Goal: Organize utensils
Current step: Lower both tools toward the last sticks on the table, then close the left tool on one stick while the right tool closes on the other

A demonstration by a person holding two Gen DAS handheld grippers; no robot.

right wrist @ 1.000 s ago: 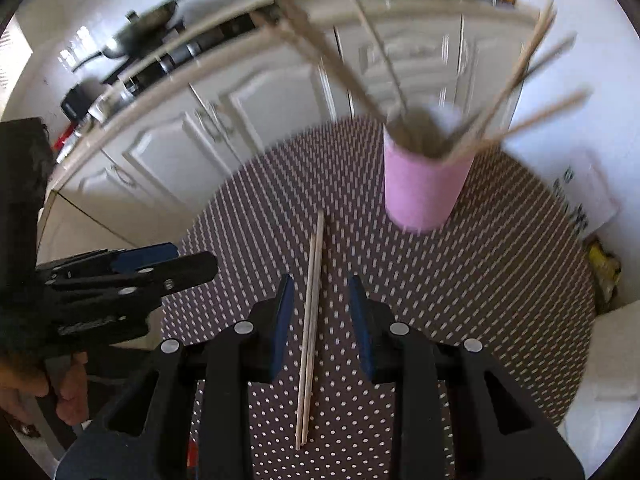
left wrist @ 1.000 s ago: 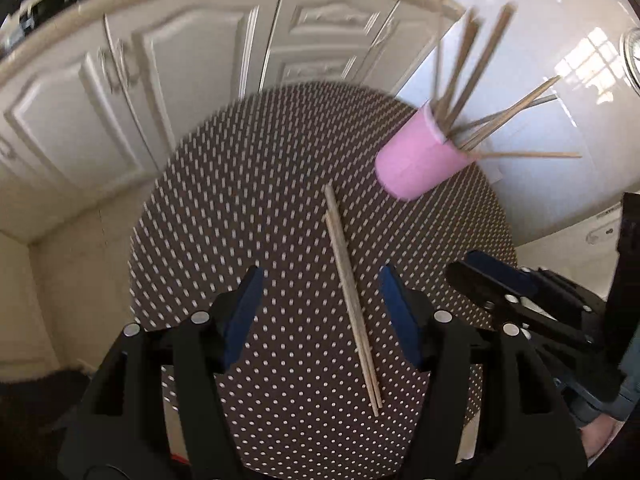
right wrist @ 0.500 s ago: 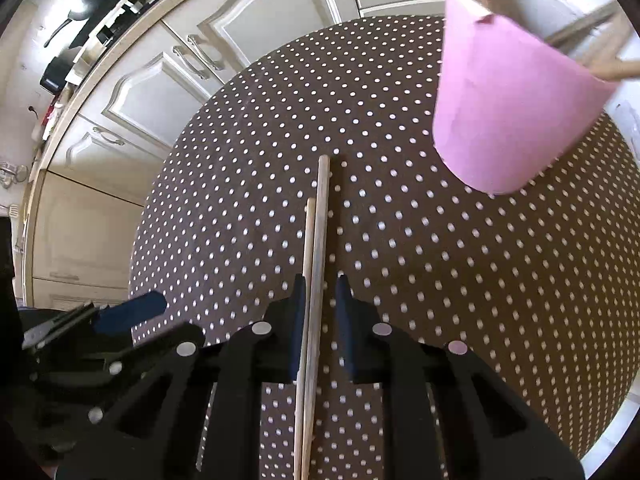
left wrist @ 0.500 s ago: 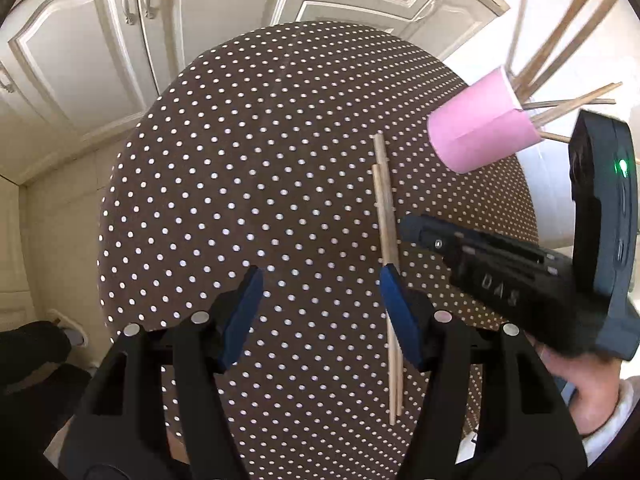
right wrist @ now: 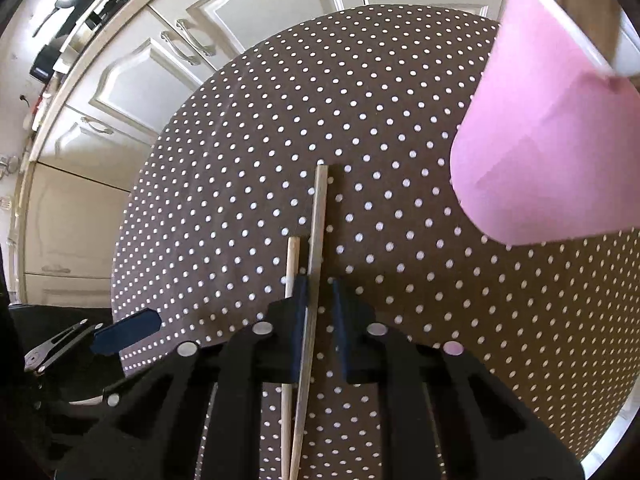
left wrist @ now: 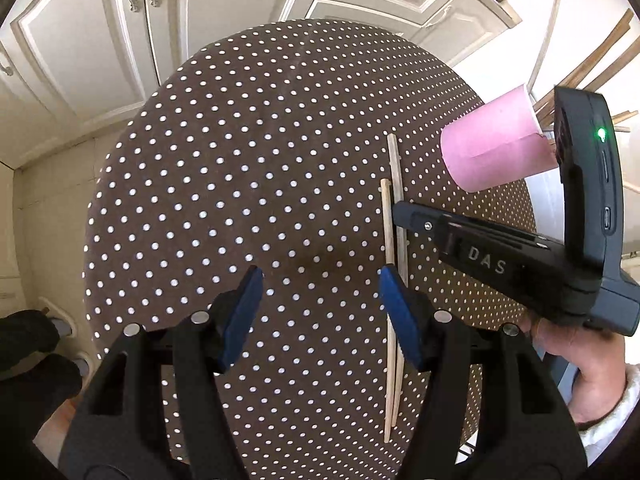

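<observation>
The right gripper (right wrist: pixel 318 312) is down on the dotted tablecloth (left wrist: pixel 240 184) with its jaws closing around the longer chopstick (right wrist: pixel 320 216), which runs between the pads with a narrow gap visible on its right side, while the shorter chopstick (right wrist: pixel 291 264) lies just outside the left pad. The left gripper (left wrist: pixel 320 312) hangs over the bare cloth with its jaws standing wide and nothing between them, its right pad just over the pair of sticks. The pink cup (left wrist: pixel 496 144), bristling with more chopsticks (left wrist: pixel 588 60), stands near the table's far right edge.
</observation>
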